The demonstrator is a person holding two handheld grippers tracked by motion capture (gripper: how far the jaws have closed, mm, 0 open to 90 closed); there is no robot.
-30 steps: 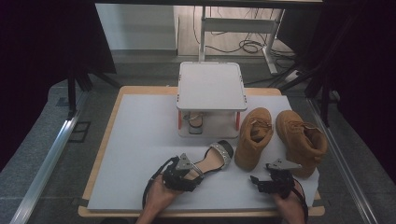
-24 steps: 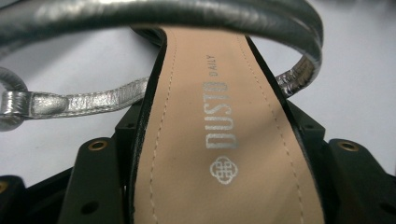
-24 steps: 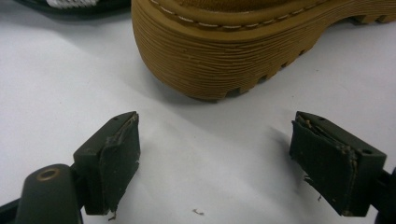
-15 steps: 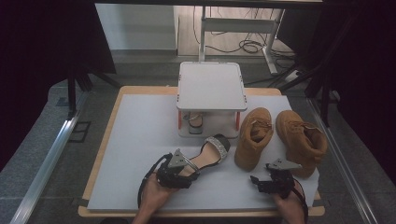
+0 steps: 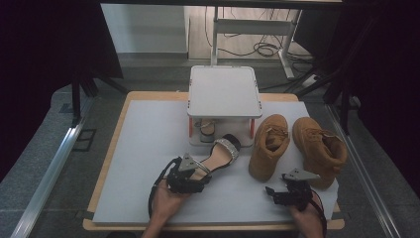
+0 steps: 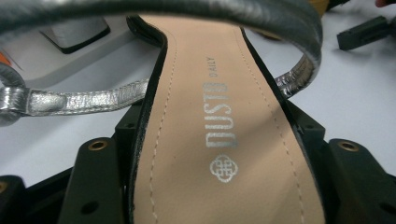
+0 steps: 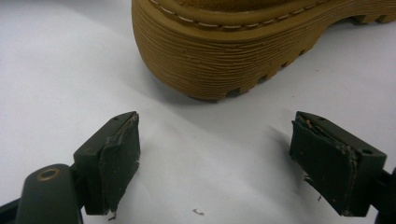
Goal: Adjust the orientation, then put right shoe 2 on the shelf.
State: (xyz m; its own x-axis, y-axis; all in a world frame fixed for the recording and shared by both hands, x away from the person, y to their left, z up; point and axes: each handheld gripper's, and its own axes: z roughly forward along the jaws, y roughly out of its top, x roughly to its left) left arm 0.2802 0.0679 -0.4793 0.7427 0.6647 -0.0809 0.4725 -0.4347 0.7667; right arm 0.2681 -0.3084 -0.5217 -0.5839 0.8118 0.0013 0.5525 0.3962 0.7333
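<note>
white table (image 5: 148, 148) bears two tan boots (image 5: 267, 146) and a stand (image 5: 224, 91).

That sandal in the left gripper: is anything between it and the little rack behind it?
Nothing visible. The sandal, clamped in the left gripper, points its toe at the rack, where another shoe sits underneath.

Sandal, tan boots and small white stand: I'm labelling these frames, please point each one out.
sandal (image 5: 218, 157), high view, insole behind the toe strap
left tan boot (image 5: 267, 148), high view, upper
small white stand (image 5: 224, 91), high view, top plate

Grey floor (image 5: 44, 163), dark curtains (image 5: 54, 44), cables (image 5: 262, 48)
</note>
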